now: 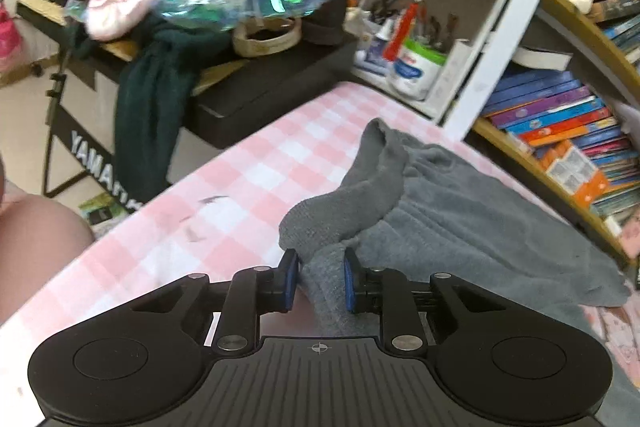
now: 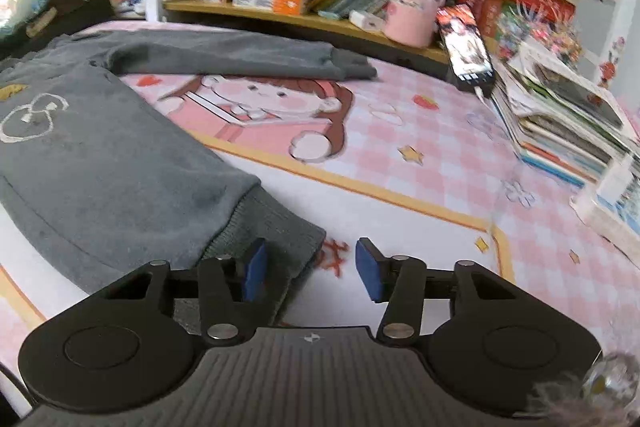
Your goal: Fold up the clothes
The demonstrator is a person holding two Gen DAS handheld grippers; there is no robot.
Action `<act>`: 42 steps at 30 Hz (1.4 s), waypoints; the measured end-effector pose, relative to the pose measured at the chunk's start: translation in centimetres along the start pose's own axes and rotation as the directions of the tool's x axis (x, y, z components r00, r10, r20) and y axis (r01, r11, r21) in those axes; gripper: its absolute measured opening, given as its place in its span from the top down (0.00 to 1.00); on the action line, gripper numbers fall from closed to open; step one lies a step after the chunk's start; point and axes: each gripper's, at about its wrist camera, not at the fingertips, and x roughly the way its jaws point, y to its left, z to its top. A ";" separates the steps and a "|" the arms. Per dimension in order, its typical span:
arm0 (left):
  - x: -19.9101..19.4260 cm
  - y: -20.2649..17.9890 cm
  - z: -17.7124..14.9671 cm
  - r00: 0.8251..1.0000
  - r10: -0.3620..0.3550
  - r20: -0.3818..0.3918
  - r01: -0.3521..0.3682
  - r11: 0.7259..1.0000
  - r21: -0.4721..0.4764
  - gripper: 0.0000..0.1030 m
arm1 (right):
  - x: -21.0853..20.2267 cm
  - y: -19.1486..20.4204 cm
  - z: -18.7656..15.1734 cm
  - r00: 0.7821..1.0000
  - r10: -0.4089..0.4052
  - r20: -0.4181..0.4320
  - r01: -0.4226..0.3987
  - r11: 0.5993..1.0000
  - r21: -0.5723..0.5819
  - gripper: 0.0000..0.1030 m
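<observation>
grey sweatshirt lies spread on the pink checked sheet. left gripper pinches a bunched sleeve, its cuff hidden below. right gripper, fingers spread, straddles the ribbed hem corner; bare sheet lies beyond the hem.

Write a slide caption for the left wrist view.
Left gripper pinches a gray sweater cuff over the pink checked cover, keyboard and bookshelf behind.
</observation>
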 end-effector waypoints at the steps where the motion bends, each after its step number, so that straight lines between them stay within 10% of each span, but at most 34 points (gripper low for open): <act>1: 0.0 0.1 0.0 1.000 0.006 -0.001 -0.006 1.000 0.001 0.78 | -0.1 0.1 0.2 1.000 0.009 0.012 -0.009 1.000 0.001 0.56; 7: -0.2 0.5 -0.3 1.000 0.029 -0.005 -0.029 1.000 0.001 0.78 | -0.4 3.0 1.0 0.989 0.148 0.032 -0.146 0.988 -0.041 0.56; 24: -0.6 -0.1 -0.9 1.000 -0.011 -0.014 0.011 0.999 0.030 0.75 | 2.2 1.7 0.4 0.999 0.021 -0.044 -0.025 0.996 -0.083 0.54; 32: -2.6 -1.8 -2.1 0.999 -0.005 0.050 -0.001 0.991 0.131 0.41 | 1.0 2.3 0.5 0.999 0.044 0.000 -0.044 0.997 -0.056 0.52; 42: -5.2 -4.3 -3.3 0.994 -0.060 0.096 0.039 0.978 0.207 0.24 | -0.7 3.3 0.7 0.996 0.073 0.047 -0.070 0.995 -0.070 0.44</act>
